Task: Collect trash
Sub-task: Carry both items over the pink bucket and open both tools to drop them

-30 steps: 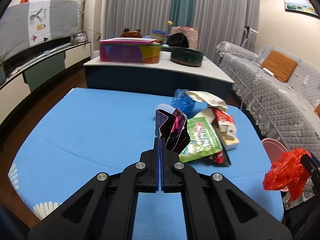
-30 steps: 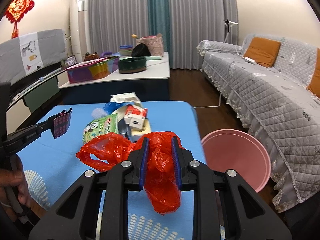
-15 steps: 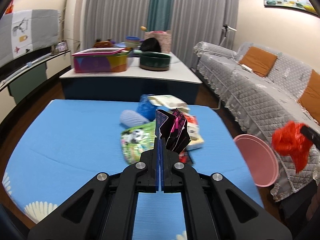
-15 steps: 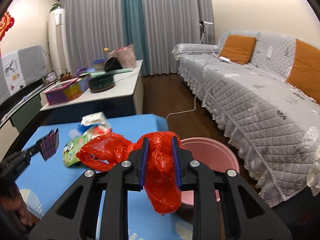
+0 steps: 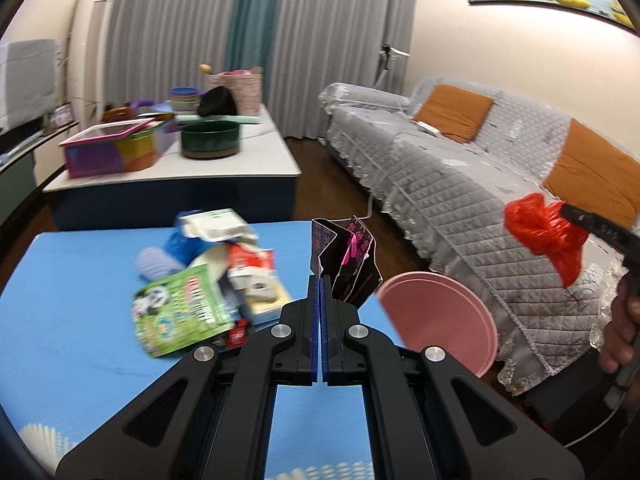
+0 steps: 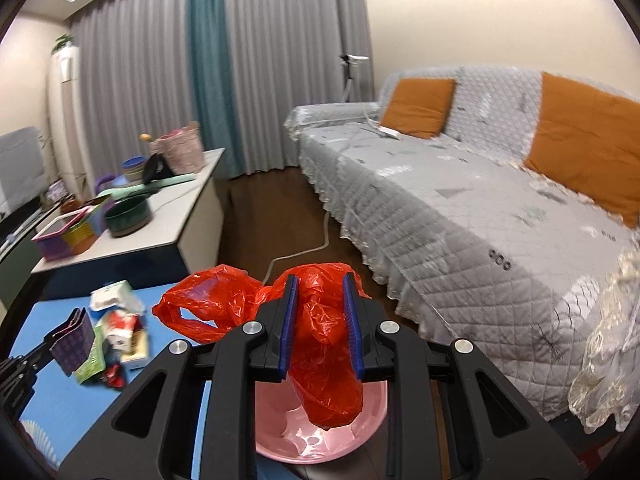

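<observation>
My left gripper (image 5: 320,284) is shut on a black-and-pink wrapper (image 5: 352,264), held above the right edge of the blue table (image 5: 72,320). The wrapper also shows in the right wrist view (image 6: 74,340). My right gripper (image 6: 318,284) is shut on a crumpled red plastic bag (image 6: 320,344) and holds it over the pink basin (image 6: 320,440) on the floor. The bag (image 5: 548,236) and the basin (image 5: 436,320) also show in the left wrist view. A pile of trash (image 5: 208,276) lies on the table: a green packet, white cartons, a blue bag.
A grey quilted sofa (image 6: 480,200) with orange cushions runs along the right. A white-topped cabinet (image 5: 180,168) behind the table carries a coloured box, a green bowl and baskets. Dark wood floor and a white cable (image 6: 304,252) lie between sofa and cabinet.
Both grippers have swung to the right. The right gripper has carried the red bag from above the table to over the pink basin. The left gripper with its wrapper has moved toward the table's right edge.
</observation>
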### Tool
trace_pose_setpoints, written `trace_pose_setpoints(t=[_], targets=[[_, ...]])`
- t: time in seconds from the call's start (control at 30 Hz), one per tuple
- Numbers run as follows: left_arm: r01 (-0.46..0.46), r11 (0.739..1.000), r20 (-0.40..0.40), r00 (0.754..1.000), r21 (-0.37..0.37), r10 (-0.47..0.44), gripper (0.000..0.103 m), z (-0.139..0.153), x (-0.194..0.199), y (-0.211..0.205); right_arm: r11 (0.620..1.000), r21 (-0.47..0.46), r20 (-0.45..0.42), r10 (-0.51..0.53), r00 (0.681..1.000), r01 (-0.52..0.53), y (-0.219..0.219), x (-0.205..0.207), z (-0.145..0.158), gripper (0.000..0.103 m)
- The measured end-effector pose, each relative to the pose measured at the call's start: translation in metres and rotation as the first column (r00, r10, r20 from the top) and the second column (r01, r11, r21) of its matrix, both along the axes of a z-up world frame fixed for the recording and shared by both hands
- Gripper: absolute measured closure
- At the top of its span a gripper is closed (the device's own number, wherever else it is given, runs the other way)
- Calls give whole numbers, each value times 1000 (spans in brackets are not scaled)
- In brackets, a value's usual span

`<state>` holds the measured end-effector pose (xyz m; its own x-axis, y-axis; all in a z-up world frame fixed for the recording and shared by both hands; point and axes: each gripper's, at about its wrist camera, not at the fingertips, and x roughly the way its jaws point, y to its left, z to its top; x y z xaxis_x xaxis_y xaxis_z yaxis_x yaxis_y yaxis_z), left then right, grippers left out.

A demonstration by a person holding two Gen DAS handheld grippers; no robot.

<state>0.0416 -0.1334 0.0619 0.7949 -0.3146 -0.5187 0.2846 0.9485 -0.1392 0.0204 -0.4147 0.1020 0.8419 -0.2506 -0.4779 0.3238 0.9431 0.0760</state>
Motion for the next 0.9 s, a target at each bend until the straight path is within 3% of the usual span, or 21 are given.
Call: trace_pose_setpoints(t=[0.17,0.53,0.9], targets=[[62,998,-14,998,4,-62,103,-7,13,-34,996,66,-34,-53,998,55,-28,12,-26,80],[147,989,-81,986,18,-145,103,-35,47,-100,995,82,-69,-54,996,59,-40,47,-45,80],[208,977,-144,969,36,-201,103,-67,63,-133,994,94,-96,-50,994,59,-45,60,-57,79]])
